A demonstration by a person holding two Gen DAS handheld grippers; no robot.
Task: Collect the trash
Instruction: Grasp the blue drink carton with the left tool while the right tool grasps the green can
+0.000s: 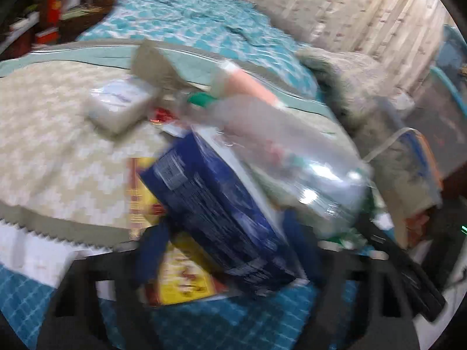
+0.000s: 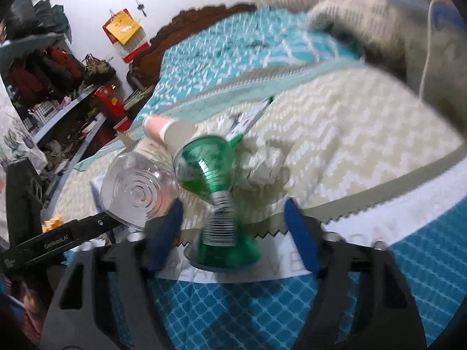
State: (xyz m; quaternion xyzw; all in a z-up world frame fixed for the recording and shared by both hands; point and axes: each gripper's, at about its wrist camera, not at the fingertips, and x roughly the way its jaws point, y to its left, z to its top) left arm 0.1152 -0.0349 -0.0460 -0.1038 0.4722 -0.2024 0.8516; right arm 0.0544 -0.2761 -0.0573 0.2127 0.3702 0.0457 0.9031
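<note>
In the left wrist view my left gripper is shut on a dark blue box, held tilted above the bed. A yellow and red packet lies under it and a clear plastic bottle lies to its right. In the right wrist view my right gripper has its blue fingers spread wide around a green plastic bottle; the pads are apart from its sides. A clear bottle lies to the left and crumpled paper lies behind. The left gripper's black body reaches in from the left.
Everything lies on a bed with a beige zigzag blanket and a teal patterned cover. A white tissue pack sits on the blanket. A grey furry garment lies at the right. Cluttered shelves stand past the bed's left side.
</note>
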